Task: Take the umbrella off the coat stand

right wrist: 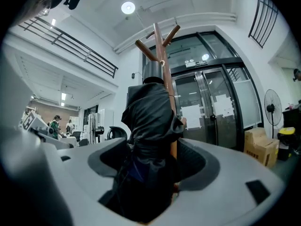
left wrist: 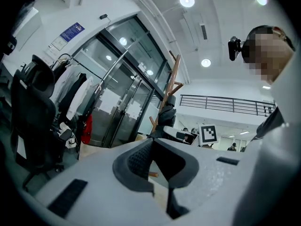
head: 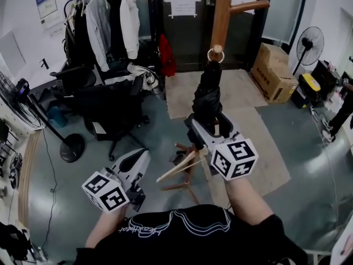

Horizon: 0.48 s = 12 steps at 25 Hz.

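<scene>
A folded black umbrella (head: 208, 93) hangs by its strap ring from a peg of the wooden coat stand (head: 222, 10). My right gripper (head: 208, 123) reaches level to its lower part, jaws wide on either side of the folded cloth. In the right gripper view the umbrella (right wrist: 150, 121) fills most of the gap of the right gripper (right wrist: 153, 159), with the stand's pole (right wrist: 162, 51) just behind; I see no pad squeezing it. My left gripper (head: 140, 158) stays low at the left, open and holding nothing. The left gripper view shows the left gripper (left wrist: 160, 161), and beyond it the umbrella (left wrist: 167, 117).
The stand's splayed wooden feet (head: 182, 170) lie between my two grippers. A black office chair (head: 110, 109) and a floor fan (head: 71, 148) stand to the left, a clothes rack (head: 110, 21) behind them. Cardboard boxes (head: 273, 73) and another fan (head: 309, 43) are at right.
</scene>
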Each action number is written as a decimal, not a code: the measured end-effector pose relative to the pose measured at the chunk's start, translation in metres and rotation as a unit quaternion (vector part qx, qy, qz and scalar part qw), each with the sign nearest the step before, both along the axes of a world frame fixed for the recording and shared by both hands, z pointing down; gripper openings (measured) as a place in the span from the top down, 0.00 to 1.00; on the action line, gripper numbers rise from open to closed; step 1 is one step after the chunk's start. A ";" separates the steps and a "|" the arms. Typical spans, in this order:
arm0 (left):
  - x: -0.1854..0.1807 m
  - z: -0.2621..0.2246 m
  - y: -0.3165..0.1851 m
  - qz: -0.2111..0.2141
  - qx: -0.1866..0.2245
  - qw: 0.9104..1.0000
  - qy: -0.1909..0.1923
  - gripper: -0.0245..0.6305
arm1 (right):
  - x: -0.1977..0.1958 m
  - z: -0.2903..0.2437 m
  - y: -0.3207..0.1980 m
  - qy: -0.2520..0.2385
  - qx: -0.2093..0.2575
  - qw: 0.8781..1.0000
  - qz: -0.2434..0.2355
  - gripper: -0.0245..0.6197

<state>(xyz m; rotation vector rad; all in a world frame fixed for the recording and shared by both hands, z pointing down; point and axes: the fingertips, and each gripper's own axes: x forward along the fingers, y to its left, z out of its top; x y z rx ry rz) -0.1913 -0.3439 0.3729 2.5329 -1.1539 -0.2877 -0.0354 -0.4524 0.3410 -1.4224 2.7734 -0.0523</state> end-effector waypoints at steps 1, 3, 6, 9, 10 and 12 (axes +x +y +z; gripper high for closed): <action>0.000 0.000 -0.001 -0.002 0.001 1.000 0.000 0.95 | -0.001 0.001 -0.002 0.003 0.000 1.000 0.001 0.46; 0.000 0.001 -0.002 -0.004 0.001 1.000 -0.002 0.95 | -0.004 0.002 -0.005 0.003 -0.001 1.000 0.002 0.48; 0.004 0.006 -0.004 -0.003 -0.002 1.000 -0.004 0.95 | -0.006 0.004 -0.007 0.002 0.002 1.000 0.003 0.52; 0.006 0.010 -0.005 -0.004 -0.005 1.000 -0.002 0.95 | -0.006 0.006 -0.007 0.004 -0.004 1.000 -0.002 0.53; 0.006 0.010 -0.005 -0.005 -0.004 1.000 -0.002 0.95 | -0.005 0.006 -0.007 0.004 -0.006 1.000 -0.004 0.54; 0.008 0.009 -0.007 -0.006 0.000 1.000 0.000 0.95 | -0.003 0.006 -0.007 0.003 -0.008 1.000 -0.010 0.55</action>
